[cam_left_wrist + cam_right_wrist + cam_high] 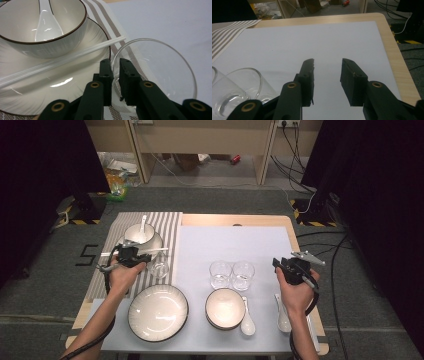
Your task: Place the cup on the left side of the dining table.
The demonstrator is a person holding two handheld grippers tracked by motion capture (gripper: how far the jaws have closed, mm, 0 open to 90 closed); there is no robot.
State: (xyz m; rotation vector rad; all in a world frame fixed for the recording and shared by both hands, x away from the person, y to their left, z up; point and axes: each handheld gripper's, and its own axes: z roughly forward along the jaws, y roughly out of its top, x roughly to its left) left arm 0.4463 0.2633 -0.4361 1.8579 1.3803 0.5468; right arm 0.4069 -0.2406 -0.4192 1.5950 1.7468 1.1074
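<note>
A place setting is being laid on the striped mat (167,227). The glass (155,75) stands there just beside the plate (37,92), its rim between the left gripper (115,65) jaws, grip apparently loosening (release seems under way). The right gripper (327,65) waits unclenched, two glasses (242,85) beside it unplaced.

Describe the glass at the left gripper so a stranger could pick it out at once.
Start at the brown-and-white striped cloth on the table's left side. At its right edge, just below the stacked white bowl and plate, stands one small clear drinking glass. Unlike the two glasses on the pale mat, it stands alone, its rim between the left gripper jaws.
</note>
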